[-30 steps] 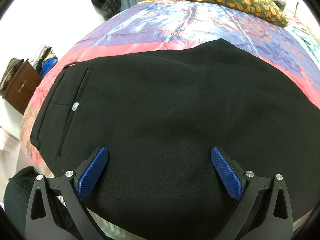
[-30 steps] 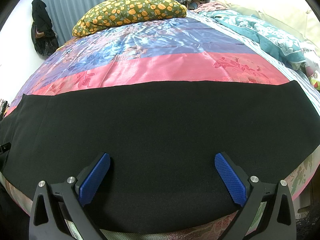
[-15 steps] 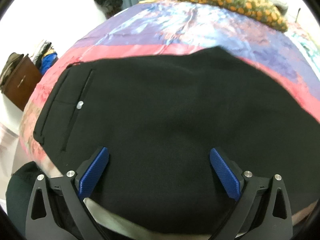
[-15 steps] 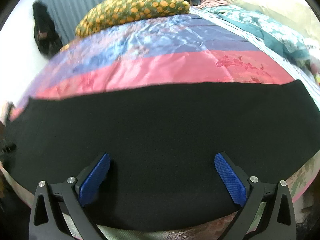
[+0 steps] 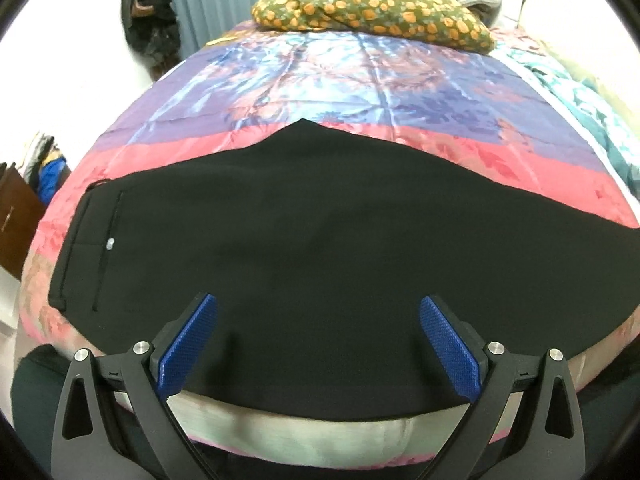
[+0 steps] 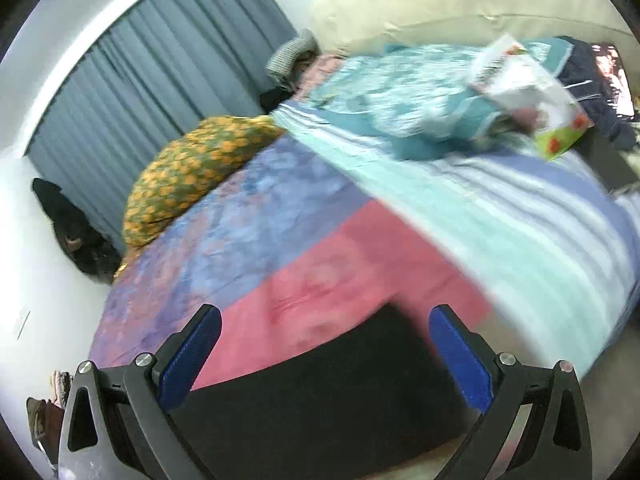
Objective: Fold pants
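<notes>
black pants [image 5: 320,240] lie flat along the near edge of the bed [image 5: 360,92], already doubled leg on leg by the look of it. long axis runs left to right, parallel to that edge: waistband and pocket button [image 5: 109,243] toward the near left corner, legs tapering off to the right.

left gripper [image 5: 318,344] hovers over the seat area, pads spread wide, nothing between them. right gripper [image 6: 325,354] also spread and empty; its view is blurred and tilted, showing the hem end of the pants [image 6: 340,380] just below and ahead of its fingers, toward the near right corner.

judgement: right gripper is nearer the hem, left nearer the waist. a lengthwise fold would carry hem leftward to waistband. orange-spotted pillow [image 5: 372,8] sits well apart, at the far edge.
</notes>
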### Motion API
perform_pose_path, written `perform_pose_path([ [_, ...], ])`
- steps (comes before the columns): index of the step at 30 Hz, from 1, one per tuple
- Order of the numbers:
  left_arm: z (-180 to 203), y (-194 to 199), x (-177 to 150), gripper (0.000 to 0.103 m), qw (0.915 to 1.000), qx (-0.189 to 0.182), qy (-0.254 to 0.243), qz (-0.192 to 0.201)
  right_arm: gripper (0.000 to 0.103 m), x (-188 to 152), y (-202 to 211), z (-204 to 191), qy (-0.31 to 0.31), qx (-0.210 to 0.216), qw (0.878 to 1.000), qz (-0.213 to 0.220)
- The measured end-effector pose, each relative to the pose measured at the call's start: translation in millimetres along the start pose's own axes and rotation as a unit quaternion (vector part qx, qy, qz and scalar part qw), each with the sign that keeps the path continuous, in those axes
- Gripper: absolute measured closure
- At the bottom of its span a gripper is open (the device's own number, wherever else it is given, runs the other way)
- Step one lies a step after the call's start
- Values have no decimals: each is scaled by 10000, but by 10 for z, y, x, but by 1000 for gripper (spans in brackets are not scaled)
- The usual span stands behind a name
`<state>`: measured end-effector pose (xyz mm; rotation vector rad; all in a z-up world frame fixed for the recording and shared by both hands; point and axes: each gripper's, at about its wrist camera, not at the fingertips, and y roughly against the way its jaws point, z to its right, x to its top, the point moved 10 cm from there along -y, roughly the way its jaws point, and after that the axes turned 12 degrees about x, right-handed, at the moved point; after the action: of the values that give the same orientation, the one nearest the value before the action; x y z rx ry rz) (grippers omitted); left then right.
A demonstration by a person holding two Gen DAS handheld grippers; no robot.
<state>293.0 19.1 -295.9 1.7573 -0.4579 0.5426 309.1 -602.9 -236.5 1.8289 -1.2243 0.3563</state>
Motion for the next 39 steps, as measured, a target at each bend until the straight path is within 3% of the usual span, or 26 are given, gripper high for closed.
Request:
perform_pose_path([
  [2, -13, -19, -6, 2, 10000, -23, 68, -50, 5, 75, -18, 378, -110, -146, 9989, -425],
  [5, -20, -54, -38, 2, 9998, -22, 149, -153, 13, -58, -169, 599, -318, 164, 9934, -1087],
  [9, -12, -45, -39, 2, 9998, 42, 120, -178, 18, -235, -406, 515, -245, 666, 9853, -1552],
  [17, -48, 2, -27, 2, 9997, 155, 85, -145, 35, -717, -849, 462, -130, 832, 9682, -2356],
  [20, -60, -21, -69, 2, 9996, 189, 83, -214, 35, -845, -829, 409, -46, 995, 9635, -2485],
  [27, 47, -37, -123, 2, 9993, 241, -17, -301, 37, -1011, -847, 232, -742, 1946, 9398, -2708],
  [29, 90, -17, -115, 2, 9994, 219, -68, -277, 49, -1109, -894, 176, -583, 1848, 9398, -2816],
  [32, 121, 15, -94, 2, 9994, 201, -141, -229, 85, -1154, -935, 213, -532, 1554, 9449, -2833],
  [35, 126, 66, -64, 2, 9996, 173, -159, -148, 89, -1136, -914, 154, -650, 1664, 9462, -2698],
  [39, 72, 105, -30, 2, 9999, 86, 1, -126, 90, -1038, -772, -105, -1037, 2306, 9391, -2327],
])
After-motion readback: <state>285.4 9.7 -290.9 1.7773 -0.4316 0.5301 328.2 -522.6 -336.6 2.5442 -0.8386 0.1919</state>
